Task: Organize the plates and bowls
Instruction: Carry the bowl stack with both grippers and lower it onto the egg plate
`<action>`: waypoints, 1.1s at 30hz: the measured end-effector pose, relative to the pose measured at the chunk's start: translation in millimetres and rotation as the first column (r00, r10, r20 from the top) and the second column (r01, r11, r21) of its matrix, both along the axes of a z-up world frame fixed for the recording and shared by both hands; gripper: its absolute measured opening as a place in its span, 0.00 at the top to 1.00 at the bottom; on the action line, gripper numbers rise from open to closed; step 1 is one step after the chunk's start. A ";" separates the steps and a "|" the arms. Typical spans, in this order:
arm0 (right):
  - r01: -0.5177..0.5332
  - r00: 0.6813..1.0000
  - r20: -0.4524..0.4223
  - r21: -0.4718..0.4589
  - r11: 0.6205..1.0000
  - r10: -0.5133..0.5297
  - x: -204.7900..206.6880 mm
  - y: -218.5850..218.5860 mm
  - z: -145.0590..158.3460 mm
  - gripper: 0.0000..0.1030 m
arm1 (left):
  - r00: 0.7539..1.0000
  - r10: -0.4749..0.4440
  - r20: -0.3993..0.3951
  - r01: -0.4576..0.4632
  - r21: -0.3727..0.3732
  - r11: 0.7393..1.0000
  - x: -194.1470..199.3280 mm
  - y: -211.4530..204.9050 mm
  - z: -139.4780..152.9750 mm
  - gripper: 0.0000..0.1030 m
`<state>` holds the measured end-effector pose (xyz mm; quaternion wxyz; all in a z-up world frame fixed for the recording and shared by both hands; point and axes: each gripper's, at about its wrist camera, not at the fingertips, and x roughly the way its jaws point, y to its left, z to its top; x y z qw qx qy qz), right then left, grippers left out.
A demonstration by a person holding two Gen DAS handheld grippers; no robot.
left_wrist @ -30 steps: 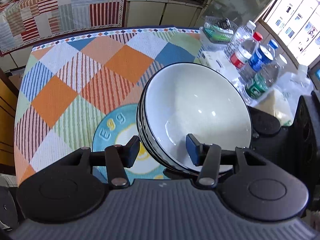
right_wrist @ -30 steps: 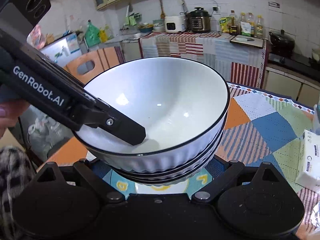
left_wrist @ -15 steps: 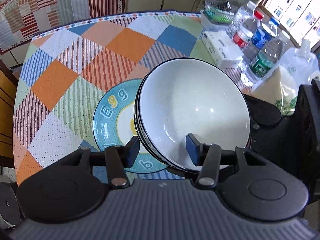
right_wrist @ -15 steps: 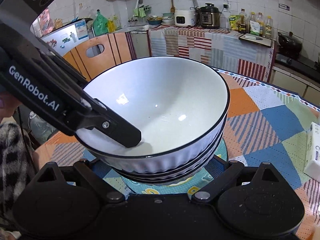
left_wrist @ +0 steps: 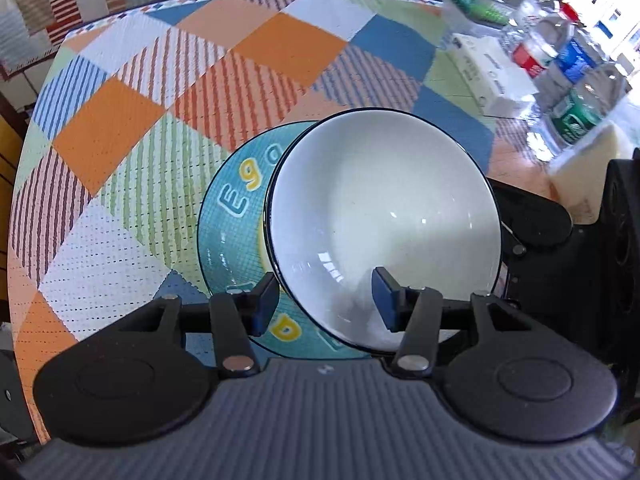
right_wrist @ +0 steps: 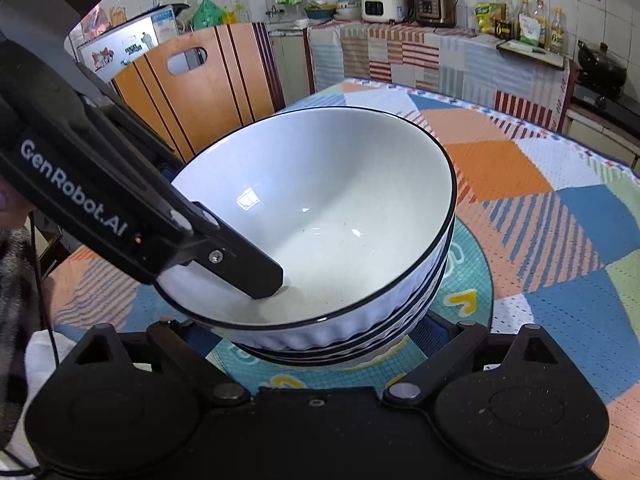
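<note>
A stack of white bowls [right_wrist: 320, 216], black-rimmed and ribbed on the outside, sat tilted over the teal plate [left_wrist: 236, 220] lettered "Egg", which lay on the patchwork tablecloth [left_wrist: 168, 92] of the round table. Whether the lowest bowl touched the plate could not be told.

You had your left gripper [left_wrist: 325, 304] astride the stack's near rim, one blue pad inside the top bowl and the other outside against the ribbed wall, the fingers closed on the rim. In the right wrist view that inner finger [right_wrist: 256, 276] reached down into the bowl's white interior.

Your right gripper [right_wrist: 316, 344] sat low against the stack, its fingertips hidden beneath the bowls, so whether they gripped or stood apart could not be told.

Beyond the plate, at the table's far edge, stood several water bottles [left_wrist: 560, 52] and a white tissue box [left_wrist: 492, 76]. A wooden chair [right_wrist: 200, 92] stood just beside the table, with a rice cooker [right_wrist: 382, 0] on the kitchen counter behind.
</note>
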<state>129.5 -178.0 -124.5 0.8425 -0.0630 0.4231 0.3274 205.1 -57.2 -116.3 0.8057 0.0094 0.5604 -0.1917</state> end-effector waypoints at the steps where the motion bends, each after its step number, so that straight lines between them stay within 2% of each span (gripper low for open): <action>1: -0.003 1.000 -0.003 -0.006 1.000 0.003 2.0 1.7 -2.7 0.05 | 1.000 0.005 -0.003 -0.005 -0.001 1.000 2.2 1.5 -3.2 0.53; 6: -0.008 1.000 -0.024 -0.021 1.000 0.007 8.4 6.2 -11.0 0.05 | 1.000 0.018 -0.026 -0.018 -0.013 1.000 9.3 7.0 -12.9 0.53; 11: -0.001 1.000 -0.016 -0.032 0.999 0.000 10.1 5.8 -13.6 0.05 | 1.000 0.026 -0.007 -0.026 -0.027 0.999 11.5 7.6 -15.4 0.53; 16: 0.026 0.999 -0.029 0.004 1.000 -0.026 12.4 -0.6 -17.2 0.05 | 0.999 0.020 0.026 -0.020 -0.011 1.000 10.8 1.0 -14.1 0.53; 22: 0.052 0.999 -0.016 0.005 0.999 -0.052 11.1 -0.4 -19.9 0.06 | 0.999 0.039 0.025 -0.038 -0.027 0.999 14.3 3.0 -15.6 0.53; 29: 0.103 0.994 0.030 -0.048 0.994 -0.101 -2.0 6.0 -12.6 0.06 | 0.993 0.100 0.059 -0.099 -0.023 0.995 4.7 3.0 -14.4 0.53; 33: 0.147 0.989 0.031 -0.044 0.988 -0.145 -14.4 -0.2 0.0 0.06 | 0.987 0.111 0.114 -0.113 0.006 0.994 -7.5 3.5 -7.1 0.48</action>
